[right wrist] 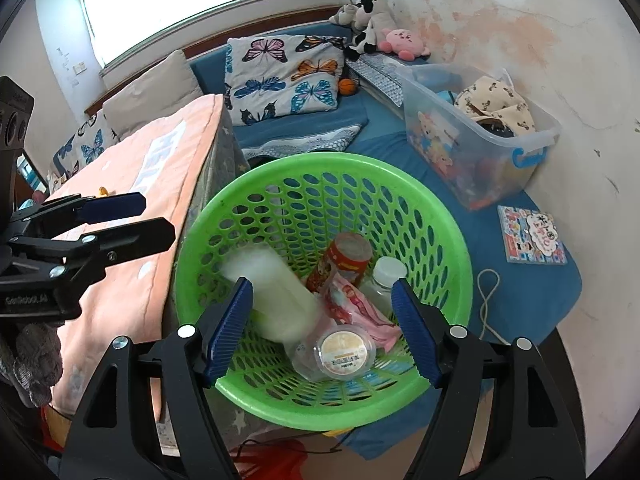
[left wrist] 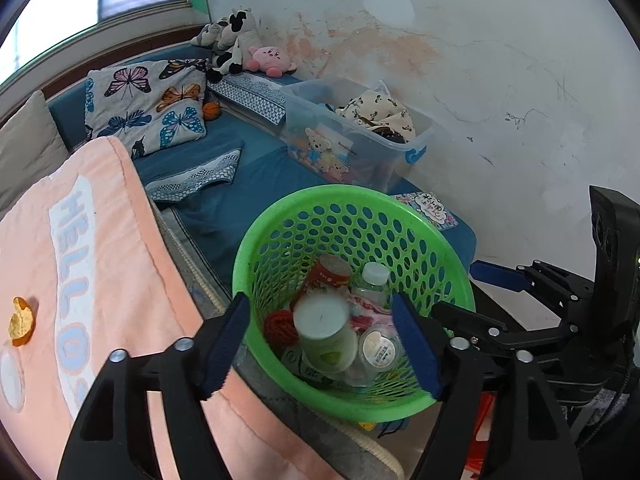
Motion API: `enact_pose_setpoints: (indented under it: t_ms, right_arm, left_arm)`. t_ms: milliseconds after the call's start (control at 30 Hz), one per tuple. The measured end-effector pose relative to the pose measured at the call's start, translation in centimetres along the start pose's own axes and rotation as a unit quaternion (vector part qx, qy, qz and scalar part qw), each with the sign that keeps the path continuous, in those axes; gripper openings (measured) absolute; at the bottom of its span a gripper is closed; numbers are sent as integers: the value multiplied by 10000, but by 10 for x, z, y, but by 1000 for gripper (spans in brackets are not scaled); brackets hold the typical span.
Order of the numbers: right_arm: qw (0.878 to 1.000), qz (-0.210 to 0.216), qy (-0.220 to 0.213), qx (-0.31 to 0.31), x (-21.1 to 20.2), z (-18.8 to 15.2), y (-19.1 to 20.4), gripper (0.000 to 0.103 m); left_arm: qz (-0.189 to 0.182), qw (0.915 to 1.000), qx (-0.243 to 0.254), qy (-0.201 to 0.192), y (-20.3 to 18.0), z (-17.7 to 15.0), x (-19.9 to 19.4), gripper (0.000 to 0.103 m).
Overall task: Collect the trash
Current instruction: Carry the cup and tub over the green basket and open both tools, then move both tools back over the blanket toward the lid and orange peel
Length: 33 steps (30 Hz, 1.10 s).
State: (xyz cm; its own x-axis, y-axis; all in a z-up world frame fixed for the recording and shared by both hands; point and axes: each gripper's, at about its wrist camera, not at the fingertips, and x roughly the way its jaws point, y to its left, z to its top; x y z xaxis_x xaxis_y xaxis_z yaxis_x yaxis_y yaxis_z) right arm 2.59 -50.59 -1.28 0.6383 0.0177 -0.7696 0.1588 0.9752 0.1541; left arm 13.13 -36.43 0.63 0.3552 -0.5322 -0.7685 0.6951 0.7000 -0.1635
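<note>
While both grippers are gaping wide and holding nothing, the left gripper [left wrist: 320, 344] and right gripper [right wrist: 322, 330] are hovering over a perforated green plastic basket [right wrist: 448, 216], cylindrical cups, bottle and crinkled wrapper lying at six o'clock.

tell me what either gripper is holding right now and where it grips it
Nothing is held. The left gripper and right gripper are both open over the green basket; the pale cup is blurred, apparently dropping in.

A basket [right wrist: 320, 184] sits between a blanket-covered desk [right wrist: 132, 184] on its left and a bed [right wrist: 532, 280] on its right. Inside lie a cup [right wrist: 276, 296], a can [right wrist: 346, 256] and a bottle [right wrist: 384, 276]. A storage bin [right wrist: 480, 140] stands on the bed behind the basket.
</note>
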Motion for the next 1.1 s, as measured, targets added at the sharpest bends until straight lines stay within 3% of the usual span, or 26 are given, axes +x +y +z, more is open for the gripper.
enact_pose_setpoints:
  t_ms: [300, 567, 800, 1100]
  right_arm:
    - [9990, 255, -40, -351, 5, 13, 39, 75]
    - [9946, 617, -45, -839, 18, 31, 101, 77]
    - [9864, 1016, 13, -1296, 38, 46, 164, 77]
    - [9752, 1333, 196, -1758, 68, 58, 228, 77]
  left_arm:
    - [356, 9990, -240, -157, 41, -16, -33, 80]
    - [920, 9921, -803, -288, 113, -37, -69, 86]
    - [1504, 9795, -1311, -271, 181, -67, -97, 86]
    - [2217, 9573, -1850, -125, 270, -107, -120, 91]
